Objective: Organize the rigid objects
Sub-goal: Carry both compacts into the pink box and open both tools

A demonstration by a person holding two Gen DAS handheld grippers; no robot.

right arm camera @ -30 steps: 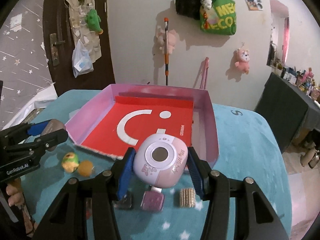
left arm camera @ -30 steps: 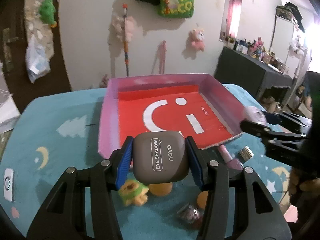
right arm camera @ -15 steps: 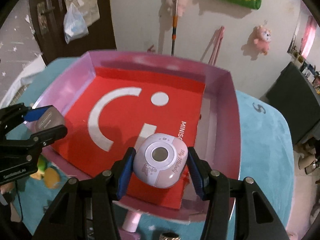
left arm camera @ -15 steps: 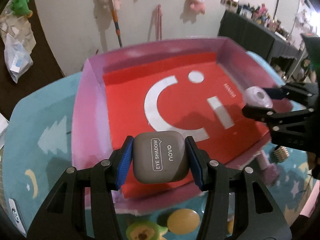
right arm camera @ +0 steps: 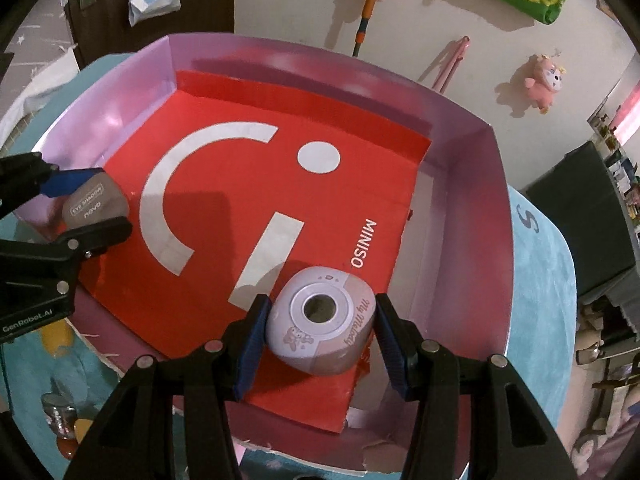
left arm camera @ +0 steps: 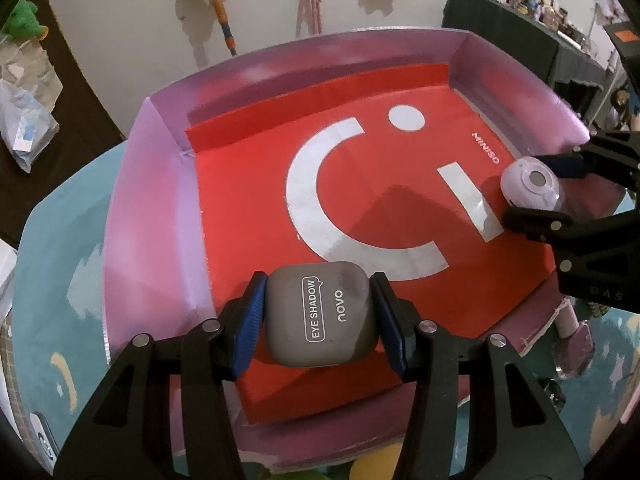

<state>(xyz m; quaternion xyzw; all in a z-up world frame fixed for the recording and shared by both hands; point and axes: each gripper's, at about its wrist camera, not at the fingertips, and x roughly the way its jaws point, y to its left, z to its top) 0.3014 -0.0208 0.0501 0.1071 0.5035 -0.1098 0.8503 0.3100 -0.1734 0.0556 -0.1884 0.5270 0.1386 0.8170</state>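
Note:
My left gripper is shut on a grey eye shadow case and holds it low over the near left part of the pink box with the red floor. It also shows in the right wrist view. My right gripper is around a lilac My Melody case. Small gaps show beside its blue pads, and the case sits on or just above the red floor near the box's right wall. The lilac case also shows in the left wrist view.
The box stands on a teal cloth-covered table. Small toys and bottles lie on the cloth in front of the box: a yellow piece, a pink bottle, a jar. A wall with hung plush toys stands behind.
Both grippers have moved forward and down from in front of the box to inside it, each carrying its case. The lilac case now sits low on the red floor.

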